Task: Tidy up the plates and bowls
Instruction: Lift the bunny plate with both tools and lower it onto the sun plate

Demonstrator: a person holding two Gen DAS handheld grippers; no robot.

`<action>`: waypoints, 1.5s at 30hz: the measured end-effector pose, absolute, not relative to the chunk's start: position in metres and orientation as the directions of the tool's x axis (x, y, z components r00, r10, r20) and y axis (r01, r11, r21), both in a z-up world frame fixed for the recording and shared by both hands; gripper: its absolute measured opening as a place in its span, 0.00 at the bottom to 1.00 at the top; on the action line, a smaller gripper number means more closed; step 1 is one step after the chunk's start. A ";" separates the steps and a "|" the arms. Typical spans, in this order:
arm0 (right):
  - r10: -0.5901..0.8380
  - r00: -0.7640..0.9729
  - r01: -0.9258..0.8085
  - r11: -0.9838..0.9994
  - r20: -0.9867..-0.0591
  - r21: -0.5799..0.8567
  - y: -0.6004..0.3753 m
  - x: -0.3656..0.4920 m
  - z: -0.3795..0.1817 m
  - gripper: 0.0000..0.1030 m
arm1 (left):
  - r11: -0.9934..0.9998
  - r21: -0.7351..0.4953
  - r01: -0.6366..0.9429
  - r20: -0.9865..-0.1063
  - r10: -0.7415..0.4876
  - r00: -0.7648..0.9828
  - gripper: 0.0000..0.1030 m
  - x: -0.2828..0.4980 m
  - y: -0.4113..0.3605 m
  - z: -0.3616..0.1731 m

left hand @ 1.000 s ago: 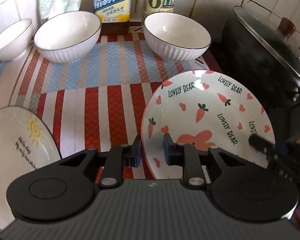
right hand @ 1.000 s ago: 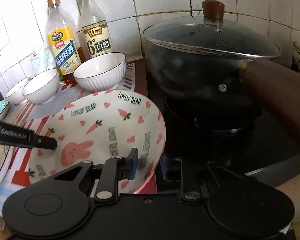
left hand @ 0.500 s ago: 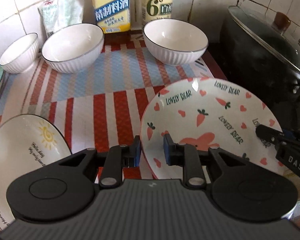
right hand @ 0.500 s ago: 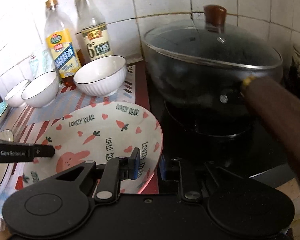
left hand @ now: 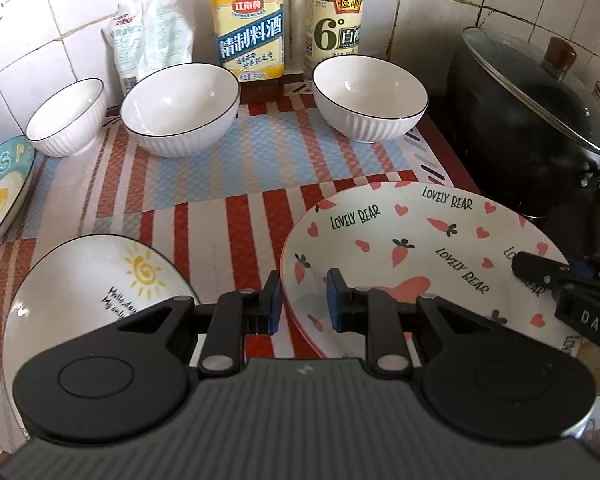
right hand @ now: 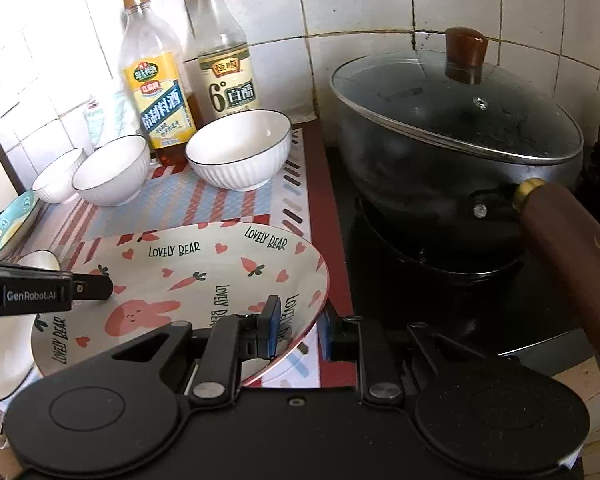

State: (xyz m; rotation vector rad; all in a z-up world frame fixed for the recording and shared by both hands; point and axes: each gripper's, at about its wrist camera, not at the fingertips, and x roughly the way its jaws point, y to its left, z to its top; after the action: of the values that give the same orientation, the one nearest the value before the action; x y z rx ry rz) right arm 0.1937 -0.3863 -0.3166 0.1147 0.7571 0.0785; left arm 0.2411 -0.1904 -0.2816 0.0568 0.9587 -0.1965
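Observation:
A white plate with pink carrots, hearts and a rabbit [left hand: 420, 248] hangs tilted just above the striped mat [left hand: 220, 184]. My left gripper [left hand: 304, 300] is shut on its left rim, one blue pad inside and one outside. My right gripper [right hand: 300, 324] is shut on the opposite rim of the same plate [right hand: 188, 264]. Each gripper's fingertips show in the other's view, across the plate. Three white ribbed bowls [left hand: 180, 108] [left hand: 370, 96] [left hand: 66, 116] stand at the back of the mat. A sun plate [left hand: 84, 280] lies at the near left, and an egg plate [left hand: 0, 196] at the far left.
A black lidded pot [right hand: 452, 132] sits on the stove close to the right, its brown handle [right hand: 572, 248] reaching toward my right gripper. Two bottles [left hand: 252, 32] [left hand: 334, 28] and a pouch [left hand: 152, 40] stand against the tiled wall behind the bowls.
Both grippers have risen and pulled back, carrying the carrot plate up off the mat. The right jaws have narrowed slightly on the rim.

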 end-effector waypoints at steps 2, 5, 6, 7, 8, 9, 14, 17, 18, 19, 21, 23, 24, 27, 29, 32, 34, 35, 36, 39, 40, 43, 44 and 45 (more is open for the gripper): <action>0.118 0.726 -0.043 0.991 -0.678 0.126 -0.382 0.193 -0.313 0.24 | 0.982 -0.040 0.186 -0.816 -0.140 0.561 0.20 0.237 -0.185 -0.278; 0.129 0.727 -0.066 0.991 -0.675 0.118 -0.377 0.191 -0.305 0.23 | 0.981 -0.047 0.189 -0.809 -0.149 0.569 0.20 0.232 -0.177 -0.271; 0.132 0.725 -0.069 0.990 -0.676 0.119 -0.375 0.191 -0.302 0.23 | 0.980 -0.046 0.191 -0.809 -0.149 0.568 0.20 0.230 -0.175 -0.269; 0.134 0.725 -0.074 0.990 -0.676 0.117 -0.373 0.190 -0.299 0.23 | 0.981 -0.051 0.188 -0.808 -0.151 0.569 0.20 0.228 -0.172 -0.267; 0.137 0.725 -0.077 0.990 -0.675 0.117 -0.371 0.190 -0.296 0.23 | 0.981 -0.051 0.186 -0.808 -0.150 0.570 0.20 0.226 -0.169 -0.264; 0.140 0.724 -0.083 0.990 -0.676 0.117 -0.369 0.189 -0.294 0.23 | 0.981 -0.046 0.186 -0.805 -0.147 0.574 0.20 0.225 -0.167 -0.262; 0.161 0.723 -0.105 0.987 -0.672 0.124 -0.356 0.182 -0.280 0.23 | 0.983 -0.033 0.179 -0.790 -0.135 0.598 0.20 0.214 -0.152 -0.245; 0.171 0.726 -0.118 0.985 -0.666 0.125 -0.347 0.178 -0.272 0.23 | 0.985 -0.029 0.169 -0.781 -0.128 0.612 0.20 0.206 -0.140 -0.237; 0.177 0.727 -0.124 0.984 -0.664 0.127 -0.344 0.177 -0.269 0.23 | 0.986 -0.027 0.164 -0.778 -0.124 0.616 0.20 0.204 -0.136 -0.234; 0.184 0.727 -0.131 0.983 -0.661 0.130 -0.340 0.176 -0.267 0.23 | 0.987 -0.026 0.156 -0.776 -0.118 0.619 0.20 0.201 -0.132 -0.231; 0.199 0.728 -0.148 0.980 -0.656 0.132 -0.334 0.174 -0.262 0.23 | 0.991 -0.025 0.131 -0.776 -0.102 0.622 0.20 0.197 -0.124 -0.225; 0.214 0.726 -0.170 0.977 -0.654 0.131 -0.325 0.171 -0.258 0.23 | 0.993 -0.023 0.113 -0.773 -0.089 0.628 0.20 0.192 -0.115 -0.221; 0.221 0.725 -0.178 0.975 -0.652 0.133 -0.321 0.169 -0.255 0.23 | 0.994 -0.023 0.105 -0.771 -0.084 0.631 0.20 0.190 -0.110 -0.218; 0.250 0.719 -0.213 0.967 -0.648 0.136 -0.310 0.164 -0.251 0.23 | 0.996 -0.028 0.083 -0.772 -0.074 0.632 0.20 0.184 -0.095 -0.213; 0.267 0.716 -0.235 0.962 -0.645 0.138 -0.302 0.161 -0.249 0.23 | 0.997 -0.026 0.067 -0.770 -0.063 0.635 0.20 0.178 -0.086 -0.210; 0.291 0.710 -0.265 0.954 -0.642 0.139 -0.290 0.159 -0.246 0.23 | 0.999 -0.020 0.041 -0.764 -0.042 0.643 0.20 0.169 -0.075 -0.206; 0.307 0.703 -0.285 0.948 -0.641 0.142 -0.282 0.157 -0.244 0.23 | 1.000 -0.019 0.019 -0.765 -0.027 0.644 0.20 0.163 -0.067 -0.203; 0.315 0.699 -0.295 0.945 -0.642 0.143 -0.278 0.158 -0.244 0.23 | 1.000 -0.018 0.010 -0.765 -0.020 0.644 0.20 0.160 -0.063 -0.202; 0.322 0.696 -0.302 0.942 -0.642 0.145 -0.274 0.157 -0.243 0.23 | 1.000 -0.016 0.002 -0.764 -0.014 0.645 0.20 0.158 -0.059 -0.201; 0.342 0.683 -0.326 0.933 -0.645 0.150 -0.263 0.155 -0.240 0.23 | 1.000 -0.017 -0.022 -0.767 0.001 0.642 0.20 0.150 -0.048 -0.198; 0.349 0.678 -0.334 0.930 -0.647 0.151 -0.259 0.155 -0.240 0.23 | 0.999 -0.018 -0.031 -0.769 0.006 0.639 0.20 0.148 -0.044 -0.198; 0.365 0.662 -0.355 0.922 -0.654 0.154 -0.248 0.153 -0.239 0.23 | 0.998 -0.016 -0.056 -0.777 0.023 0.629 0.20 0.142 -0.033 -0.199; 0.369 0.657 -0.363 0.919 -0.658 0.153 -0.244 0.153 -0.239 0.23 | 0.998 -0.017 -0.063 -0.780 0.026 0.625 0.20 0.140 -0.029 -0.200; 0.374 0.651 -0.370 0.916 -0.660 0.154 -0.241 0.152 -0.240 0.23 | 0.997 -0.022 -0.072 -0.785 0.027 0.619 0.20 0.139 -0.024 -0.201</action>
State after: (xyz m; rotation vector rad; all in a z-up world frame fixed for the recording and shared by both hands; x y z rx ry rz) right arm 0.1521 -0.2407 -0.2404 0.0052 0.7510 0.4222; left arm 0.1385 -0.0244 -0.2014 -0.0529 0.9015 0.0570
